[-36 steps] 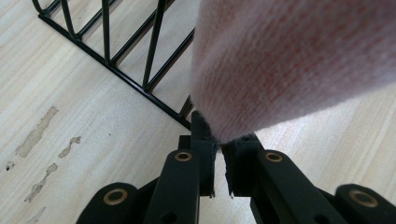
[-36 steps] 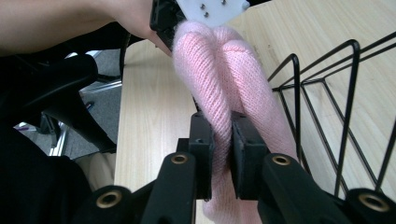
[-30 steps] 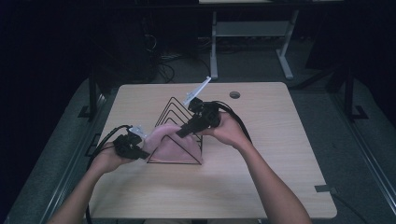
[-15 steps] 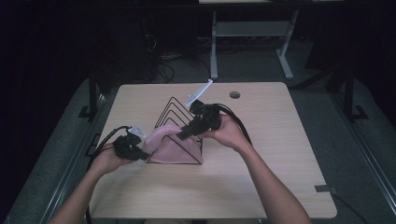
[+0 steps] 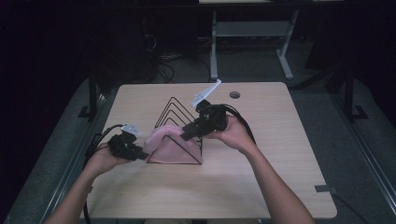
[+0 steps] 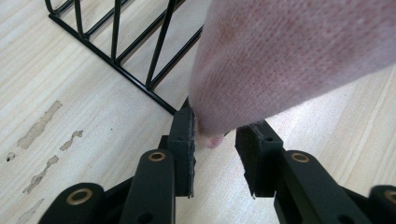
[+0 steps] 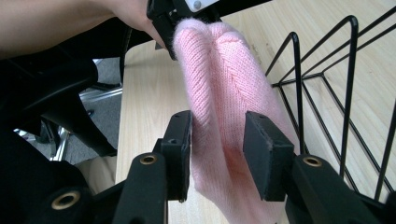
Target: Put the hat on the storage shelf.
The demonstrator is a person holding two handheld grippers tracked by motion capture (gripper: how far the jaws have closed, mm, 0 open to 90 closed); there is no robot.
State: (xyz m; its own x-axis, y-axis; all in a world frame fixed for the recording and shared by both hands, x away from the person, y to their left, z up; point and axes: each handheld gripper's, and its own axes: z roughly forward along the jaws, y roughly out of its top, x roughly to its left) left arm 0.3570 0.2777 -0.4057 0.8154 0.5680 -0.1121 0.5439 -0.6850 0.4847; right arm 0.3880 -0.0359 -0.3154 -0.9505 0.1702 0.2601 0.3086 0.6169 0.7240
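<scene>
i see the pink knit cloth point(image 5: 170, 145) draped over the front wire triangle of the black wire rack point(image 5: 175, 112) near the table's point(image 5: 280, 177) middle. my left gripper point(image 6: 215, 133) has just been opening, cloth tip between its parted jaws. my right gripper point(image 7: 217, 140) has been opening too, jaws loose around the fold. bare tabletop lies open toward the near edge and right side.

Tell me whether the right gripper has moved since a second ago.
No. In the high view the right gripper sits at the same spot against the black wire rack; only its jaws have just been opening around the pink knit cloth.
</scene>
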